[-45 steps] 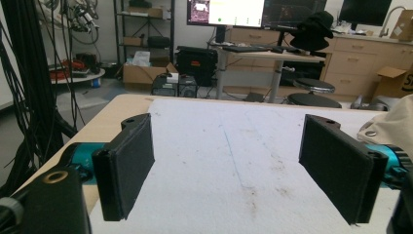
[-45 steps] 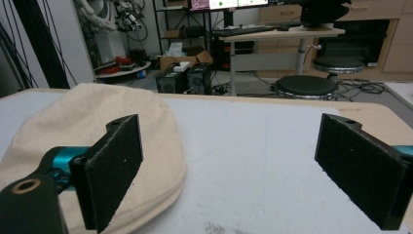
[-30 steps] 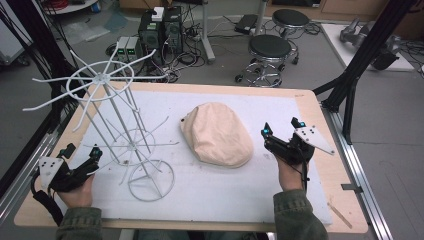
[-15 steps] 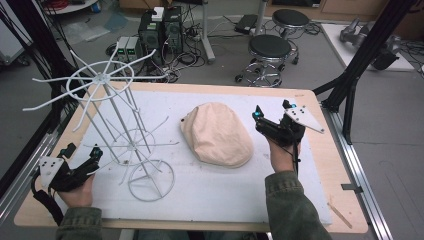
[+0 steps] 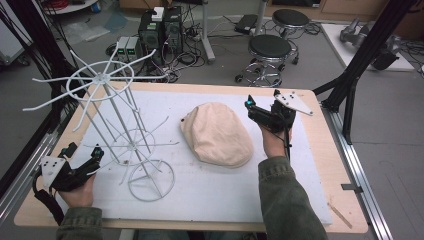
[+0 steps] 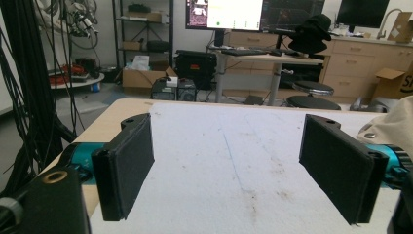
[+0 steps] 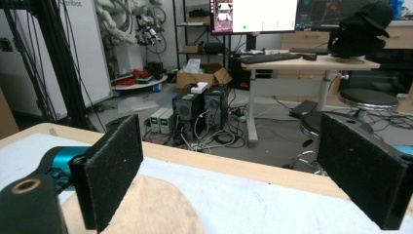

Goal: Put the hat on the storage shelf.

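White foam sheet (image 5: 215, 195) covers a wooden table in a cluttered lab. On it sit one beige cap (image 5: 217, 134) and one white wire hat rack (image 5: 117, 125). Two grippers show. At centre right of the high view, the right gripper (image 5: 261, 109) hovers just beside the cap's upper right edge, jaws spread wide, empty. At lower left, the left gripper (image 5: 82, 159) rests low near the rack's ring base, jaws also apart. Cap lies flat, rounded, at frame centre
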`<act>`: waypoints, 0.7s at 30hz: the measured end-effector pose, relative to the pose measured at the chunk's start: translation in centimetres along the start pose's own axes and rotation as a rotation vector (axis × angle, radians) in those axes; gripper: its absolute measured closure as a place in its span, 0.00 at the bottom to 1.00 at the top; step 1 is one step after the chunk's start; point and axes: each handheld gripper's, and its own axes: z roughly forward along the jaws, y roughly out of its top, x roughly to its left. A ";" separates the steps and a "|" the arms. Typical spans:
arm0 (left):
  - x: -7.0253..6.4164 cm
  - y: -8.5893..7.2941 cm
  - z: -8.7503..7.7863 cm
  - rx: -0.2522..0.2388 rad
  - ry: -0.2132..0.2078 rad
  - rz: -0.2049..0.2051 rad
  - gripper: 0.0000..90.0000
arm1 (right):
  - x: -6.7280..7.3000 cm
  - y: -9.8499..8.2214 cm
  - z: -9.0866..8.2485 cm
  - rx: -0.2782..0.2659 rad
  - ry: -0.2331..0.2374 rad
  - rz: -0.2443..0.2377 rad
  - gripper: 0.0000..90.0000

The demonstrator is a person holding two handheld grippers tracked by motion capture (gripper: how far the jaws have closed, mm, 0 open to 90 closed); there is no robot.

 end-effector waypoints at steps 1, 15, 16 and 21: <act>0.0 0.0 0.1 0.003 -0.002 0.008 0.23 | 0.0 0.1 0.3 0.004 0.003 0.005 0.10; -0.1 0.0 0.2 0.003 -0.003 0.018 0.23 | 0.5 1.0 3.6 0.047 0.022 -0.028 0.10; -0.1 0.0 0.2 0.004 -0.003 0.018 0.23 | 0.6 0.9 3.9 0.053 0.026 -0.029 0.10; 0.0 -0.1 0.2 0.004 -0.003 0.017 0.23 | 0.8 -0.3 5.9 0.121 0.058 -0.032 0.10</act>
